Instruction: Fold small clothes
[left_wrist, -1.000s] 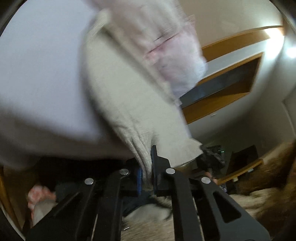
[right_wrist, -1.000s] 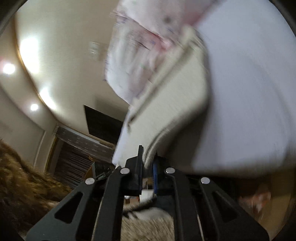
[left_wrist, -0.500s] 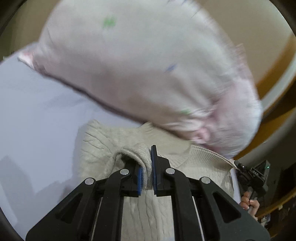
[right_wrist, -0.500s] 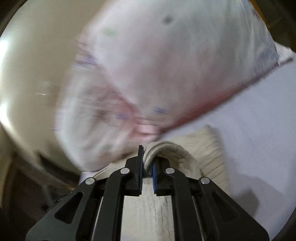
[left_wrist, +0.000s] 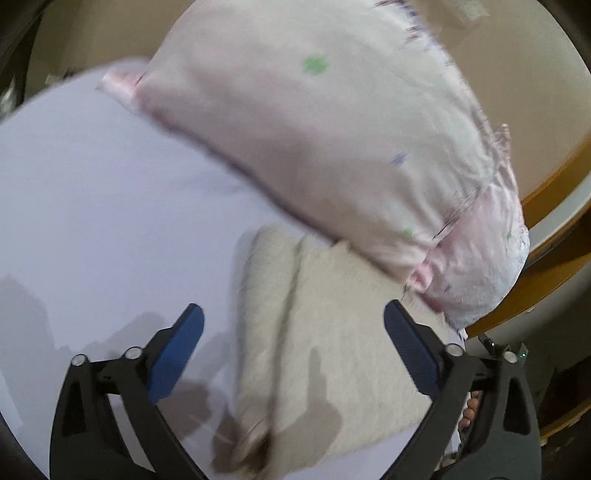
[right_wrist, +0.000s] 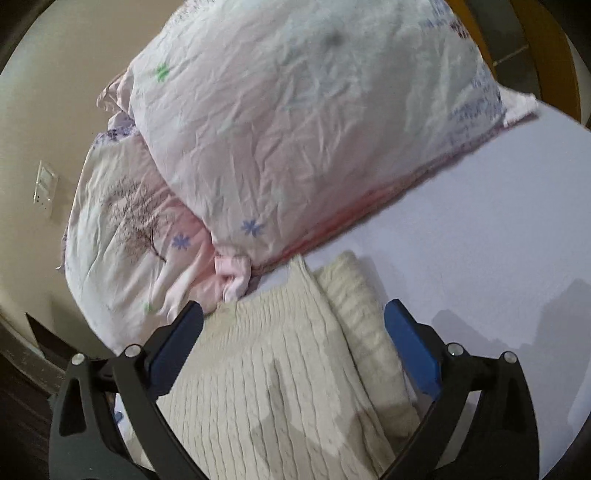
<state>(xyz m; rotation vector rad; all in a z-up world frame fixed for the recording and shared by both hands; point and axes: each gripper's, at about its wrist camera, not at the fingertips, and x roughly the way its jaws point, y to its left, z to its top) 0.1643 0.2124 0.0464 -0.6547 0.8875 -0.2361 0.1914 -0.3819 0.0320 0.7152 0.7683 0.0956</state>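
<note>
A cream cable-knit sweater (right_wrist: 280, 384) lies flat on the pale lilac bed sheet (right_wrist: 498, 236), with a folded part along its right side. My right gripper (right_wrist: 293, 314) is open and empty just above the sweater. In the left wrist view the same sweater (left_wrist: 332, 347) is blurred and lies between the fingers of my left gripper (left_wrist: 293, 317), which is open and empty above it.
A large pink-white pillow with small flower prints (right_wrist: 295, 122) lies at the head of the sweater, with a second patterned pillow (right_wrist: 122, 236) beside it. The pillow (left_wrist: 332, 140) also fills the top of the left wrist view. A beige wall and wooden trim (left_wrist: 546, 199) stand behind.
Both grippers held the sweater's edge a second ago and carried it down onto the sheet. Both have now opened and let it go; it lies flat.
</note>
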